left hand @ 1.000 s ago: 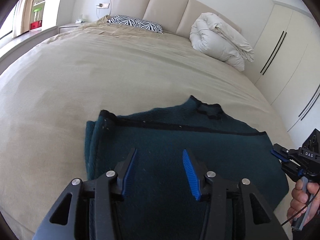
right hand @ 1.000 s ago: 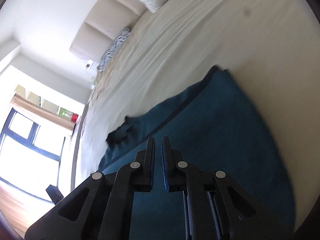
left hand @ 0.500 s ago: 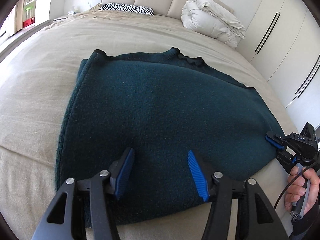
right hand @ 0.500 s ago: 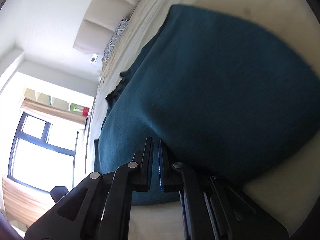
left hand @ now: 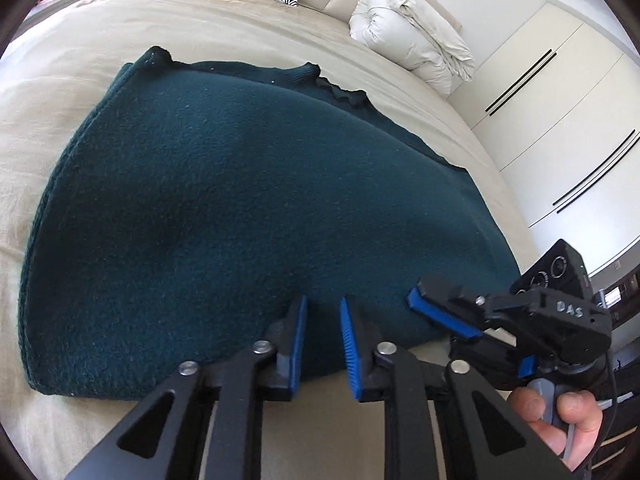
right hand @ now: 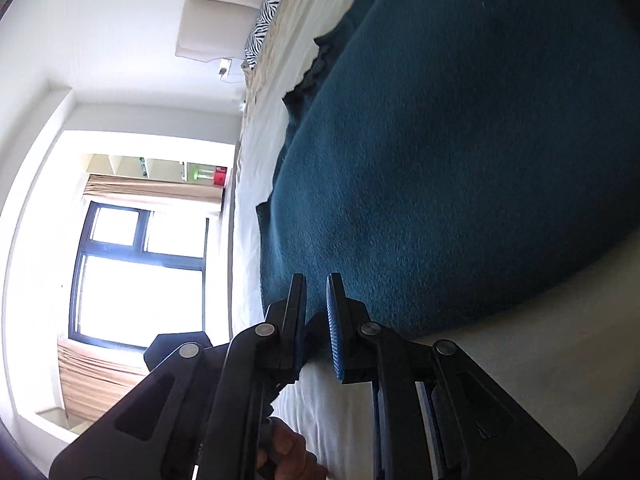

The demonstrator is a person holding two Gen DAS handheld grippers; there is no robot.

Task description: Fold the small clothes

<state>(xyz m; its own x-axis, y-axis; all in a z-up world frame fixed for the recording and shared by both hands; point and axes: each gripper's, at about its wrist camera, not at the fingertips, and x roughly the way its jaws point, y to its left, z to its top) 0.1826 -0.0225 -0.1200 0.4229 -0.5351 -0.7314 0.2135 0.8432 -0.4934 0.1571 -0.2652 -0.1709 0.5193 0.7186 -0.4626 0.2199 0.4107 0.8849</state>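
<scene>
Beige bed (left hand: 100, 40), folded teal sweater (left hand: 240, 208)

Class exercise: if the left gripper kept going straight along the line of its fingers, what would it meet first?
Most likely the dark teal sweater lying on the bed: the left gripper, slightly open, points at its near edge. Depth is unclear, so contact cannot be ruled out.

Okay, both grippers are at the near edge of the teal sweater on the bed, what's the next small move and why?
Probably ease both forward and close on the hem. The left gripper and right gripper sit slightly open at the near edge of the teal sweater, which lies flat on the bed, neither holding it.
</scene>
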